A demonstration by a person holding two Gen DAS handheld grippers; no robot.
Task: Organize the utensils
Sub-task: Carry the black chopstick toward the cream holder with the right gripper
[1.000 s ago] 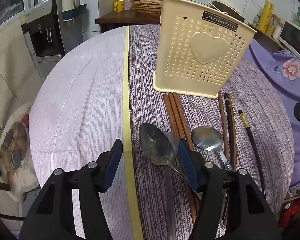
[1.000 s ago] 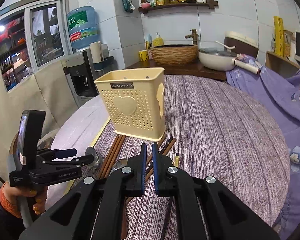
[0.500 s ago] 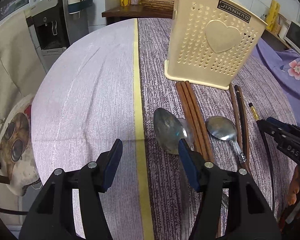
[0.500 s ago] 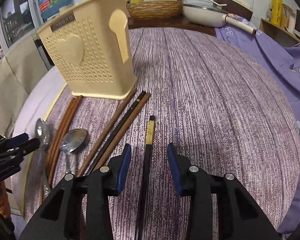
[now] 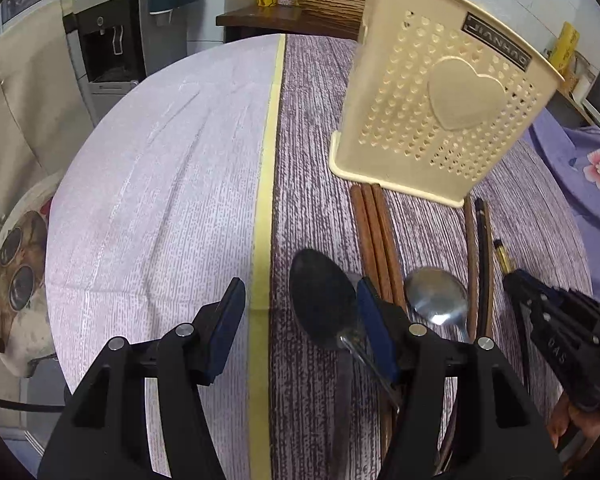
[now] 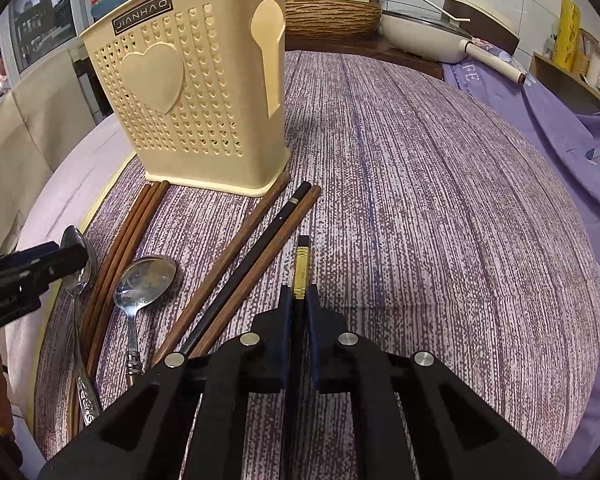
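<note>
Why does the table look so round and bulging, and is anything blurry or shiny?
Left wrist view: the fisheye lens bows the tablecloth, and the cream holder looks tilted and motion-smeared. Right wrist view: sharper, same bulge, with glare on the small spoon.

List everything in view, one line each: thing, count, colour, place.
utensil holder: 1, cream, upright at the far side of the table
spoons: 2, silver, lying near left
brown chopsticks: 5, three left of the spoons' bowls, two right
black chopstick: 1, between the two right brown ones
gold-banded chopstick: 1, black, rightmost
tablecloth: 1, purple, over the table
pan: 1, white, back counter
left gripper: open, above the larger spoon
right gripper: shut on gold-banded chopstick
</note>
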